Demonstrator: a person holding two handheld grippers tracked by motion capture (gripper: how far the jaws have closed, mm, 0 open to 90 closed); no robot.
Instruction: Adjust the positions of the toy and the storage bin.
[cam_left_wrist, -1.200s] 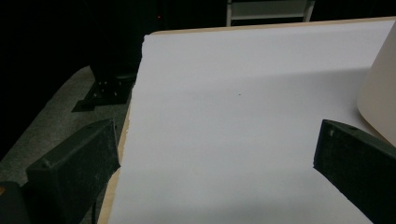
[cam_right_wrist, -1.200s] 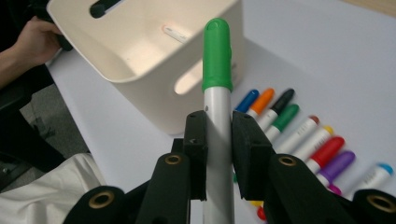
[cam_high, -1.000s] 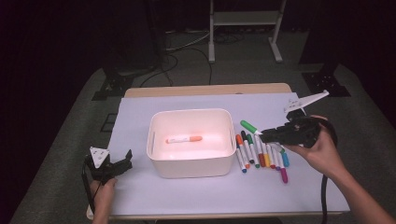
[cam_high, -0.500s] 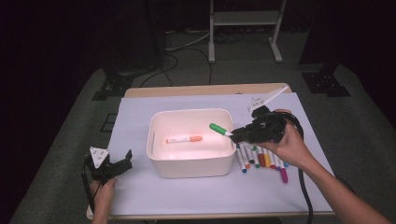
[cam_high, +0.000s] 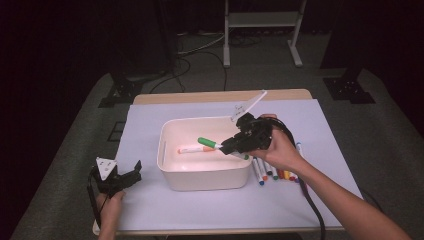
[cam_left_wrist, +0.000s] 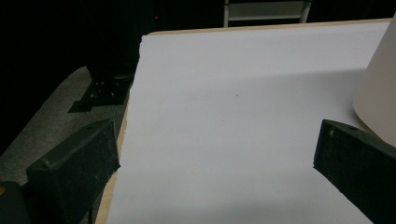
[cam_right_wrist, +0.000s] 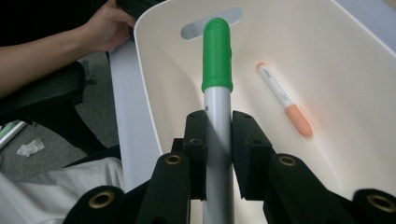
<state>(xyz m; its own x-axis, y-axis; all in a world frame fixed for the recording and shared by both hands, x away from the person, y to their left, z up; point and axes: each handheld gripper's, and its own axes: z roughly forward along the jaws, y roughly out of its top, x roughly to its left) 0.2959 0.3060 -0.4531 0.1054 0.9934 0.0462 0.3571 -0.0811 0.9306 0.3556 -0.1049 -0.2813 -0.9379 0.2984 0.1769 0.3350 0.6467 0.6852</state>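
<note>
My right gripper (cam_high: 227, 146) (cam_right_wrist: 218, 140) is shut on a green-capped marker (cam_high: 209, 143) (cam_right_wrist: 217, 70) and holds it over the inside of the white bin (cam_high: 169, 172) (cam_right_wrist: 355, 70). An orange-capped marker (cam_high: 191, 149) (cam_right_wrist: 283, 98) lies flat on the bin's floor. Several more markers (cam_high: 272, 172) lie in a row on the white sheet just right of the bin. My left gripper (cam_high: 131, 176) (cam_left_wrist: 215, 154) rests open near the table's front left corner, its jaws wide apart with nothing between them.
The bin's outer wall (cam_left_wrist: 380, 88) stands close on the right in the left gripper view. The white sheet (cam_high: 310, 120) covers most of the wooden table (cam_high: 200, 96). A cable (cam_high: 312, 210) trails from the right gripper along the forearm.
My right gripper picked the green marker up from the row beside the bin and carried it left, over the rim and into the bin's space. The left gripper stayed put.
</note>
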